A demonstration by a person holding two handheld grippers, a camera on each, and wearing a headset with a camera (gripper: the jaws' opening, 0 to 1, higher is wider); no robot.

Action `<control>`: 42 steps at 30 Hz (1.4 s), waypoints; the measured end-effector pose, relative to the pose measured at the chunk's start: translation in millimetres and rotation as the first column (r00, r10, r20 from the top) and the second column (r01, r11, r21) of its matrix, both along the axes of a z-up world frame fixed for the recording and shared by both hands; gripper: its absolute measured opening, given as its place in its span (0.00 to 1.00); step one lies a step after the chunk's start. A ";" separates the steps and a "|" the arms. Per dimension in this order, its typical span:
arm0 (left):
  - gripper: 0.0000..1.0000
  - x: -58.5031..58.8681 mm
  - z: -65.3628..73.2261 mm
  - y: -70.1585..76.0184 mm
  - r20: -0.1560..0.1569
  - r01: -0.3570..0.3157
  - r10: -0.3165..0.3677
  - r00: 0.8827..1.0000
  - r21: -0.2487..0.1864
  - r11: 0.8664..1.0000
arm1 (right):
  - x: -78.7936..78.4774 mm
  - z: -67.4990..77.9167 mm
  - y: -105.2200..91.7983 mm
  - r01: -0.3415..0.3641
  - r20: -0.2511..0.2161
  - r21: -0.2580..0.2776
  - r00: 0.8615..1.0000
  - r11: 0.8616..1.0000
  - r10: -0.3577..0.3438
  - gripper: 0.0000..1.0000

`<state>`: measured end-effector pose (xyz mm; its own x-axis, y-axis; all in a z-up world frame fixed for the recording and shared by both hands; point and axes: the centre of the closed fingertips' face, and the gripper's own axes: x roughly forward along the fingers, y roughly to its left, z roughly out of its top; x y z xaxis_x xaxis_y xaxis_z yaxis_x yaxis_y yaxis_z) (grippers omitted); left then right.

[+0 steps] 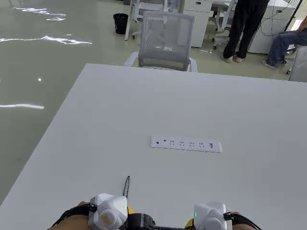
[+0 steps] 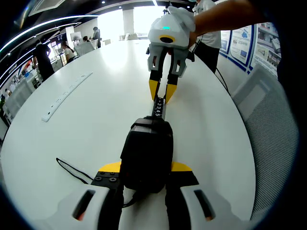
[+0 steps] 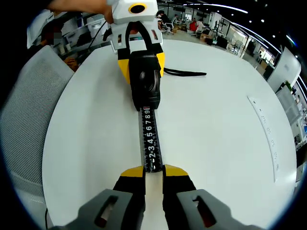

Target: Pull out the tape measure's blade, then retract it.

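Left tool (image 2: 146,167): jaws pressed against the sides of the tape measure's black case (image 2: 146,151), over the white bench (image 2: 96,110) near its front edge. Right tool (image 3: 153,171): jaws pinching the free end of the blade (image 3: 149,139), facing the case. Blade out a short length, straight between the two, digits 2 to 9 readable. Black cord (image 3: 184,73) trails from the case across the bench. Power strip (image 1: 185,144) lies farther out, well apart; mesh chair (image 1: 165,40) stands at the far edge.

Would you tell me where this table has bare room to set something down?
Bare: the stretch between power strip and chair, plus either side of it. Crowded: the near edge, where left hand-held gripper, tape measure, blade and right hand-held gripper line up.
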<state>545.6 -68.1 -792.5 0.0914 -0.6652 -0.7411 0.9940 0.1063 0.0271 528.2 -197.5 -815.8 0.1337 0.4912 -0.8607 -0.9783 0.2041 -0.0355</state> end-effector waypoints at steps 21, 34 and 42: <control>0.29 0.0 -1.2 -0.2 -0.004 0.000 0.000 1.000 -0.001 1.000 | -0.6 1.8 -10.0 0.008 -0.005 -0.007 1.000 1.000 -0.008 0.10; 0.29 -0.5 -1.3 -0.3 -0.004 -0.001 0.001 1.000 -0.001 1.000 | -1.5 0.3 -17.3 0.008 -0.006 -0.016 1.000 1.000 -0.008 0.11; 0.29 -0.7 -1.4 -0.5 -0.006 -0.003 0.003 1.000 -0.001 1.000 | -1.9 0.8 -22.6 0.016 -0.012 -0.017 1.000 1.000 -0.016 0.11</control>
<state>544.9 -68.6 -793.9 0.0892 -0.6659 -0.7407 0.9937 0.1097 0.0211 526.3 -220.2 -815.1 0.1311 0.4747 -0.8703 -0.9752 0.2195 -0.0272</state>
